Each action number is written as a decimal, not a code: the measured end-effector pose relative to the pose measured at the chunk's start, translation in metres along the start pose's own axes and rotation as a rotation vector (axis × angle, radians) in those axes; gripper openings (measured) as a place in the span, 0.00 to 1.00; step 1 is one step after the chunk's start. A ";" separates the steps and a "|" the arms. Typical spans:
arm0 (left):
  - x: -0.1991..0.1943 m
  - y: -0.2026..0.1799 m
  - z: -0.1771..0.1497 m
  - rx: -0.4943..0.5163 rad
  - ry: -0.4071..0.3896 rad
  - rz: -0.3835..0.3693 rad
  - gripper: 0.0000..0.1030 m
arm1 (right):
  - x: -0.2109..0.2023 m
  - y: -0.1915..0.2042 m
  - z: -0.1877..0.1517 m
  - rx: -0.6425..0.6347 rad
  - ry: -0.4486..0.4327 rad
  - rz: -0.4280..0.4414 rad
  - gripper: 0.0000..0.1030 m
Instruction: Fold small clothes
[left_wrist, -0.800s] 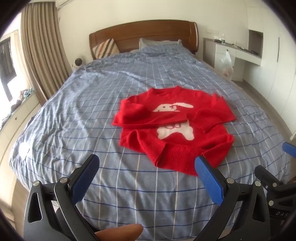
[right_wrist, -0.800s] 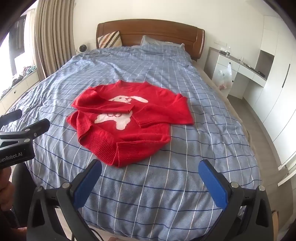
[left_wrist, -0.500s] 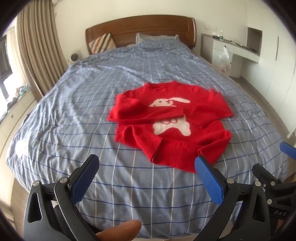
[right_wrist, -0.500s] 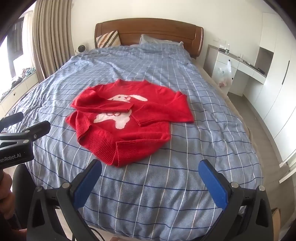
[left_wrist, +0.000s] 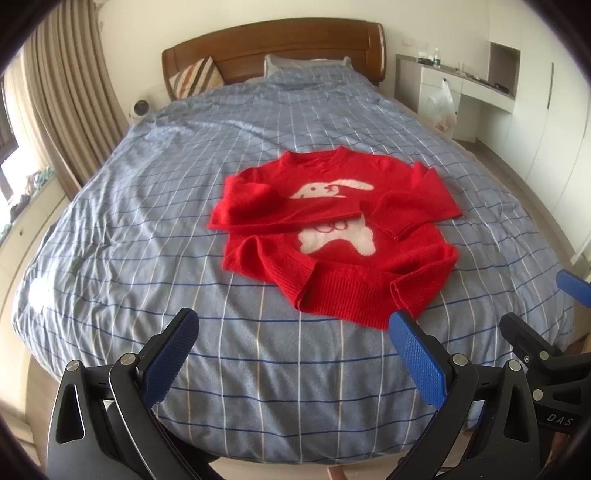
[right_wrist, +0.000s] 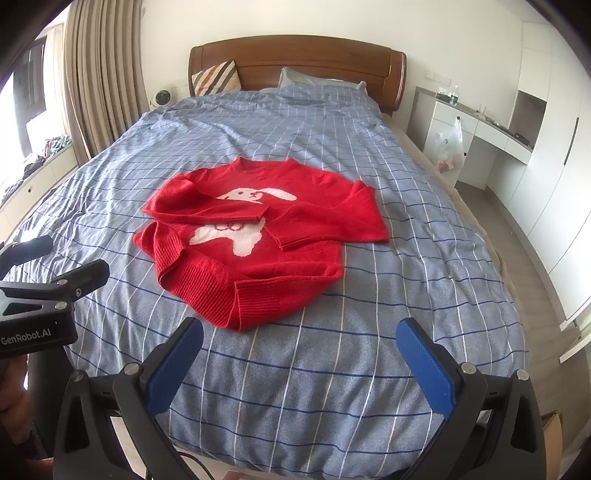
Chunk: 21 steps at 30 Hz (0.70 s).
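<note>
A small red sweater (left_wrist: 332, 229) with a white rabbit design lies on the blue checked bed, both sleeves folded across its chest and its hem rumpled; it also shows in the right wrist view (right_wrist: 258, 229). My left gripper (left_wrist: 291, 332) is open and empty, held above the foot of the bed, short of the sweater's hem. My right gripper (right_wrist: 299, 343) is open and empty, also near the foot of the bed, short of the hem. The right gripper's body shows at the right edge of the left wrist view (left_wrist: 535, 350), the left one's at the left edge of the right wrist view (right_wrist: 44, 295).
The bed (left_wrist: 147, 221) has a wooden headboard (left_wrist: 273, 48) with pillows (right_wrist: 214, 77). Curtains (left_wrist: 74, 92) and a low window ledge run along the left. A white desk (right_wrist: 480, 133) with a plastic bag (right_wrist: 448, 147) and wardrobes stand on the right.
Both grippers have drawn back and risen slightly, so the sweater sits farther away in view. Both stay open. The sweater has not moved.
</note>
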<state>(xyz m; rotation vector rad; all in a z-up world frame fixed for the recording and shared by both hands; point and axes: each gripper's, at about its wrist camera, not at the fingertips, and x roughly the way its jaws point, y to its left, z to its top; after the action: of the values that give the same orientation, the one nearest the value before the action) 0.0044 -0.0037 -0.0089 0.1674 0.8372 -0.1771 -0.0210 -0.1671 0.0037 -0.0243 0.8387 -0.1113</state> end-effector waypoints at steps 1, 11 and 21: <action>0.000 0.001 0.000 -0.003 0.002 0.000 1.00 | 0.000 0.000 0.000 0.000 0.000 0.000 1.00; -0.003 0.005 0.001 -0.016 -0.007 -0.002 1.00 | 0.000 0.001 -0.002 0.006 0.005 0.002 1.00; -0.006 0.004 0.002 -0.020 -0.017 -0.011 1.00 | 0.001 0.001 -0.003 0.019 0.005 0.005 1.00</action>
<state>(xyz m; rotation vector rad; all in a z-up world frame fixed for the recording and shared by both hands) 0.0022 0.0002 -0.0028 0.1422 0.8232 -0.1797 -0.0231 -0.1663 0.0010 -0.0043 0.8426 -0.1151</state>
